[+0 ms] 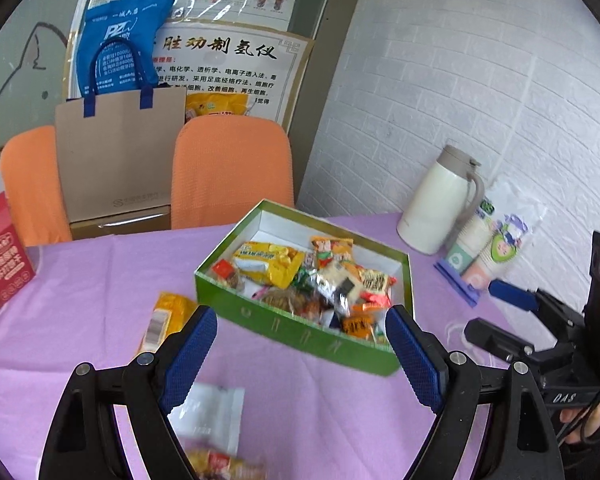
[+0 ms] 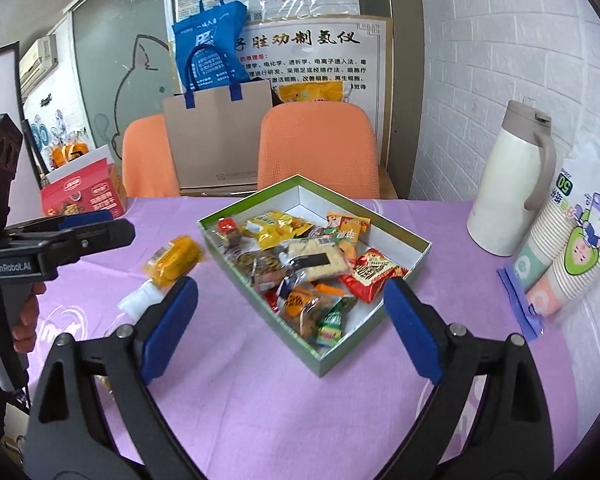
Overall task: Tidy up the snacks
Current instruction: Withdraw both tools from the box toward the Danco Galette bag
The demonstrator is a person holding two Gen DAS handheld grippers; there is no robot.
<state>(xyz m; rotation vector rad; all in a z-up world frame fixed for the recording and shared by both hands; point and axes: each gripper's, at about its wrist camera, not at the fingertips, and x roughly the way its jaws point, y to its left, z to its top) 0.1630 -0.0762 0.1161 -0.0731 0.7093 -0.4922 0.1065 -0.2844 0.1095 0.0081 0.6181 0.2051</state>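
1. Green box (image 2: pixel 380 308), lid off, white inside, set on purple tablecloth (image 2: pixel 260 400) near table centre; corner turned toward right wrist camera.
2. Box about half full of mixed snack packets (image 2: pixel 300 264): yellow, red, orange, green and clear wrappers heaped along near side; far corner bare.
3. Left gripper (image 1: pixel 300 356): blue pads wide apart, nothing between them; held above cloth just short of box's long green wall (image 1: pixel 300 332).
4. Right gripper (image 2: pixel 292 324): pads likewise spread wide, nothing gripped; held over near corner of box.
5. Yellow packet (image 2: pixel 176 258) loose on cloth, left of box, close to but not touching it; barcode end visible in left wrist view (image 1: pixel 168 320).
6. White-and-clear packet (image 1: pixel 208 412) on cloth beneath left gripper's left finger, blurred; further blurred packet (image 1: pixel 224 464) at bottom edge, contents unclear.
7. White thermos jug (image 2: pixel 508 184) with grey handle at right, near brick wall; sleeve of paper cups (image 2: pixel 560 256) lying beside it.
8. Red carton (image 2: pixel 84 196) at far left edge of table.
9. Two orange chair backs (image 2: pixel 320 148) behind table, brown paper bag (image 2: pixel 216 136) with blue handles between them; blue tote (image 2: pixel 208 48) above, against posters.
10. Hand (image 2: pixel 24 312) gripping left tool's handle visible in right wrist view.
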